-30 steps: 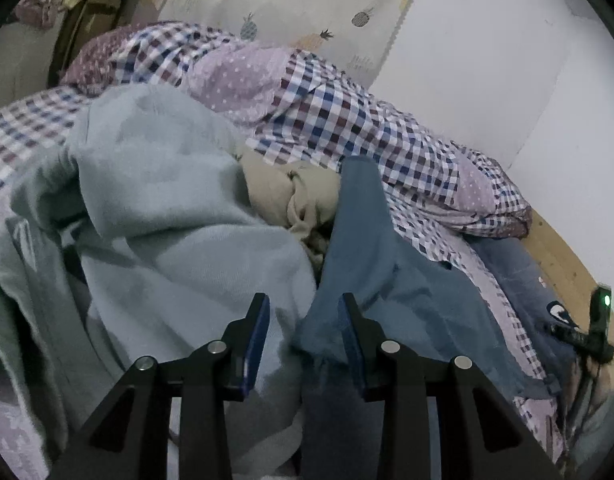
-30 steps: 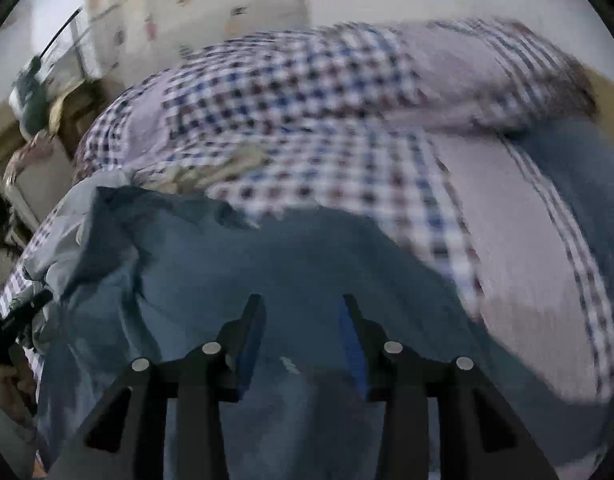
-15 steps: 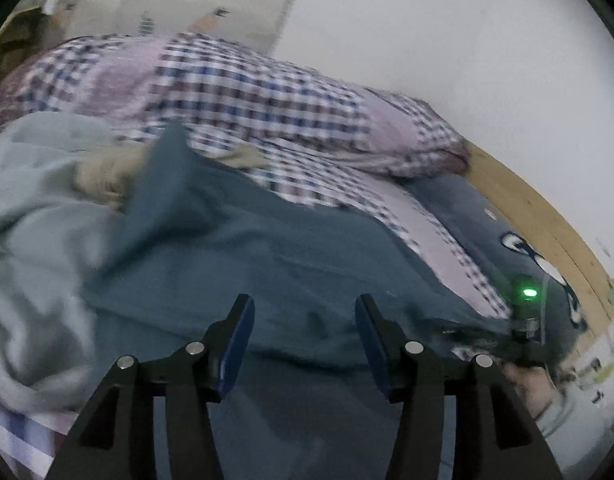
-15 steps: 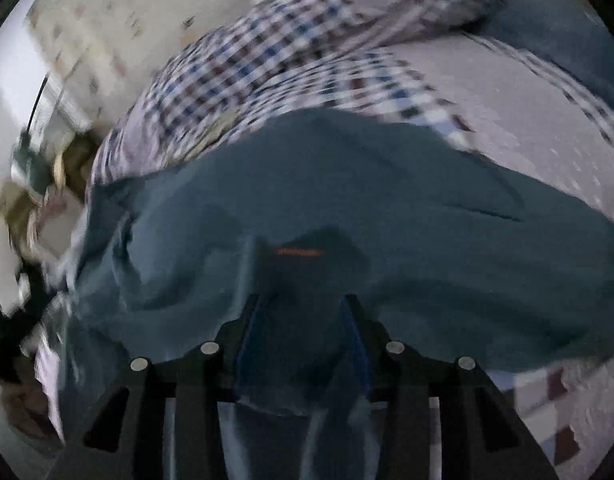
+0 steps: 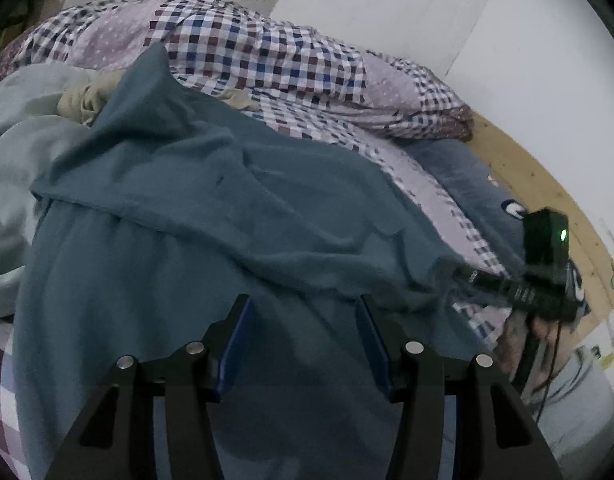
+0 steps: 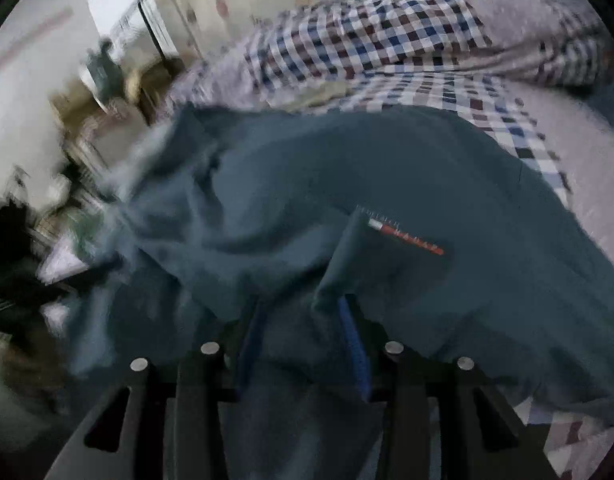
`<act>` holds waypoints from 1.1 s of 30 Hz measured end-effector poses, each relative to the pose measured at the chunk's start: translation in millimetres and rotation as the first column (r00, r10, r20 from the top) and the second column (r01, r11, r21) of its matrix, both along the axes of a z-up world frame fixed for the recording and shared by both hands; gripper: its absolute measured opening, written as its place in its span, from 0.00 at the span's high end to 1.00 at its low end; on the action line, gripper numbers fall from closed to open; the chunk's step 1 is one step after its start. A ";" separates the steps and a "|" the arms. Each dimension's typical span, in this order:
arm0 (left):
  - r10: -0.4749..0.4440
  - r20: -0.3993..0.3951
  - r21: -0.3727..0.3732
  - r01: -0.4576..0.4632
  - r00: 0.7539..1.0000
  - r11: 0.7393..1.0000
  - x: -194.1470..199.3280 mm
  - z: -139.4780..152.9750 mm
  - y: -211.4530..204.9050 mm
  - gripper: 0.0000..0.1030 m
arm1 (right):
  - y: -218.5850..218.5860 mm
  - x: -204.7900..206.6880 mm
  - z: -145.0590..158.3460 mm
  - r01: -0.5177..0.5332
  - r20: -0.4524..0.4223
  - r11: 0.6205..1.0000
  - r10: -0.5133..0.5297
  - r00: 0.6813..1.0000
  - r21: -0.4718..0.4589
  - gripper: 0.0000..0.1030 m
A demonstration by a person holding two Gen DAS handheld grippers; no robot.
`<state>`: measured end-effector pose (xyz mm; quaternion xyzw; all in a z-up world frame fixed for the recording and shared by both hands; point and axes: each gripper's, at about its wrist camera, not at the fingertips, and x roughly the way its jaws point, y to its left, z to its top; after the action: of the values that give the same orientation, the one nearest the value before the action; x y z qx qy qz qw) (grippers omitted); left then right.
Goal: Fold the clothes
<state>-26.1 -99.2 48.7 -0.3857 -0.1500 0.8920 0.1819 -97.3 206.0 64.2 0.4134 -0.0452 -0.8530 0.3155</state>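
A teal-blue garment [image 5: 227, 216] lies spread over the bed, creased. My left gripper [image 5: 303, 312] is open above its near part, with nothing between the pads. My right gripper [image 6: 303, 312] has a fold of the same teal garment [image 6: 347, 184] between its blue pads and holds it; a red label [image 6: 407, 238] shows on the lifted fold. The right gripper also shows in the left wrist view [image 5: 539, 280], at the garment's right edge.
A checked quilt [image 5: 267, 52] is bunched along the back by the white wall. A pale grey-green garment [image 5: 11, 152] and a beige one [image 5: 83, 100] lie at the left. A dark blue pillow [image 5: 479, 184] and wooden bed frame [image 5: 547, 196] are at right.
The teal garment was pulled out from a bunched heap and spread across the bed. My left gripper opened wider and let it go. My right gripper closed on a fold and lifted it.
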 end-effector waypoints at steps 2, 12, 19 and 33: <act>0.002 -0.007 -0.001 -0.002 1.000 1.000 0.4 -2.3 -1.5 0.45 | 27.9 -9.0 1.0 0.084 0.013 0.995 -0.083 0.996 -0.047 0.56; 0.020 0.002 0.046 -0.020 1.000 0.999 -4.8 -13.8 -8.3 0.45 | 44.7 -44.3 -22.6 0.219 0.068 0.975 -0.216 0.974 -0.042 0.55; 0.017 0.007 0.062 -0.017 1.000 0.998 -4.5 -15.5 -9.9 0.45 | 5.3 -45.6 -40.5 0.175 0.056 0.982 -0.179 0.982 0.067 0.55; 0.013 0.013 0.065 -0.014 1.000 0.998 -2.8 -15.6 -8.1 0.45 | -22.2 -39.6 -32.1 0.144 -0.055 0.979 -0.138 0.989 0.141 0.55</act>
<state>-28.9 -107.3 33.0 -0.3842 -0.1827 0.8854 0.1875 -136.9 183.8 32.1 0.4118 -0.0053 -0.8832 0.2244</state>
